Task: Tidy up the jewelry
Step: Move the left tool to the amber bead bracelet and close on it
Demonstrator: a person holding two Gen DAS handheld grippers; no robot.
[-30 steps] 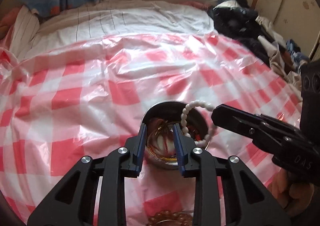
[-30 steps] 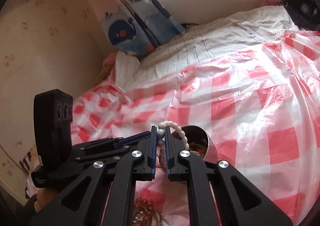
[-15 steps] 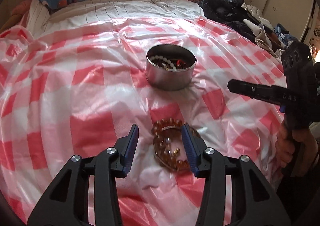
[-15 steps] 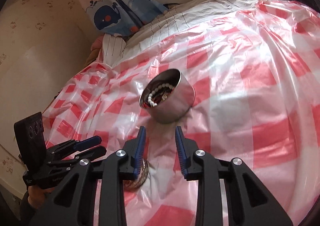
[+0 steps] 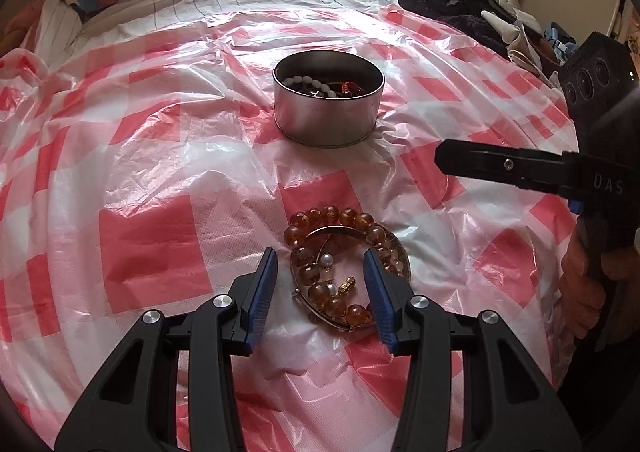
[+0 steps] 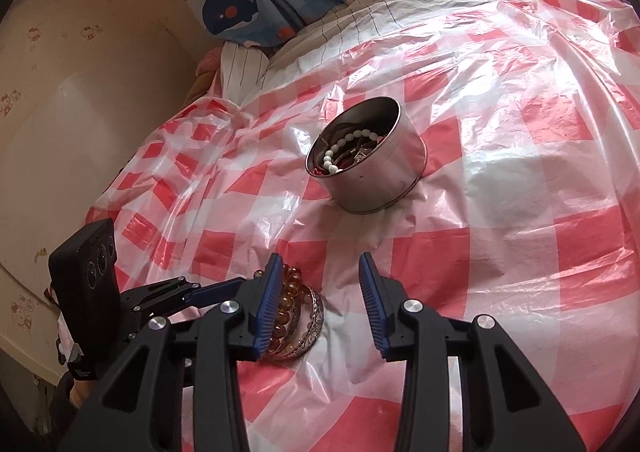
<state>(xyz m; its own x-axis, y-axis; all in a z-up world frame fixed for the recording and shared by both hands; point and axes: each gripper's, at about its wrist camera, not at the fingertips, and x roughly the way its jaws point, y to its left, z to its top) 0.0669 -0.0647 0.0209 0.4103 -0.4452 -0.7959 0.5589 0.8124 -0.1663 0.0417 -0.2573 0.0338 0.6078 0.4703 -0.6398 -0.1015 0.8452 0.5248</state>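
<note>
In the left wrist view, a round metal tin (image 5: pixel 328 104) is seen standing upright on a red-and-white checked plastic sheet (image 5: pixel 152 252). Inside the tin, a white bead bracelet (image 5: pixel 304 82) and some red pieces are visible, so part of the sorting is judged done. Nearer than the tin, a pile of amber bead bracelets (image 5: pixel 340 264) with a thin metal bangle (image 5: pixel 332 230) is left lying on the sheet. The left gripper (image 5: pixel 320 292) is held over this pile with its fingers spread apart, one on each side of the beads, and nothing is clamped. To the right of the tin, the right gripper (image 5: pixel 460 160) is shown side-on, empty.

In the right wrist view, the tin (image 6: pixel 368 156) is seen ahead, tilted by the lens, with the white bead bracelet (image 6: pixel 344 148) draped inside it. The right gripper (image 6: pixel 320 304) is held with its fingers apart and empty, short of the tin. The amber bracelets (image 6: pixel 292 308) are partly hidden behind its left finger, with the left gripper (image 6: pixel 224 288) beside them. The pile remains to be moved into the tin; the task is judged partly finished.
</note>
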